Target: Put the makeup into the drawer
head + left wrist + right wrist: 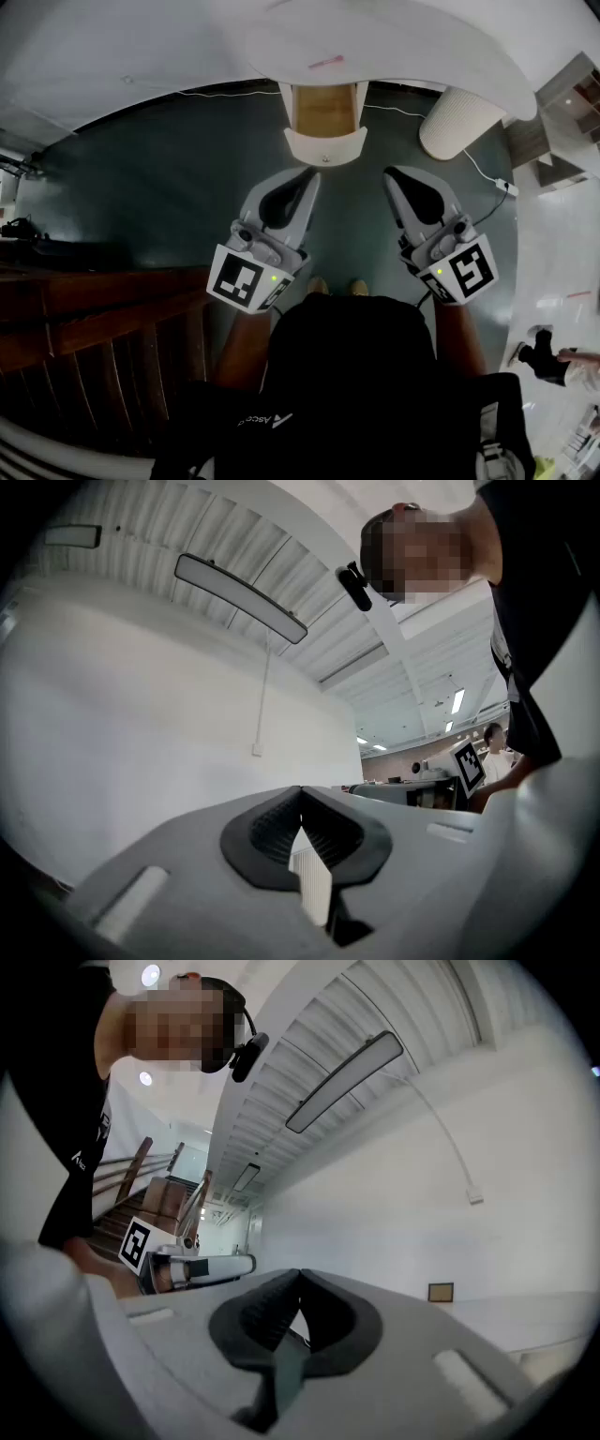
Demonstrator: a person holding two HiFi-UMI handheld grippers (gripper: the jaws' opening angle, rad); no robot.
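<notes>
Head view: tongs (309, 178) (392, 174) together, seemingly empty, near drawer (324, 150)

Head view downward; gripper views upward

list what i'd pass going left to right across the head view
wooden stair rail → left tool → right tool → dark shoe of a person at the right edge; the drawer and white bin overlap the tools sideways, so they are left out
</notes>
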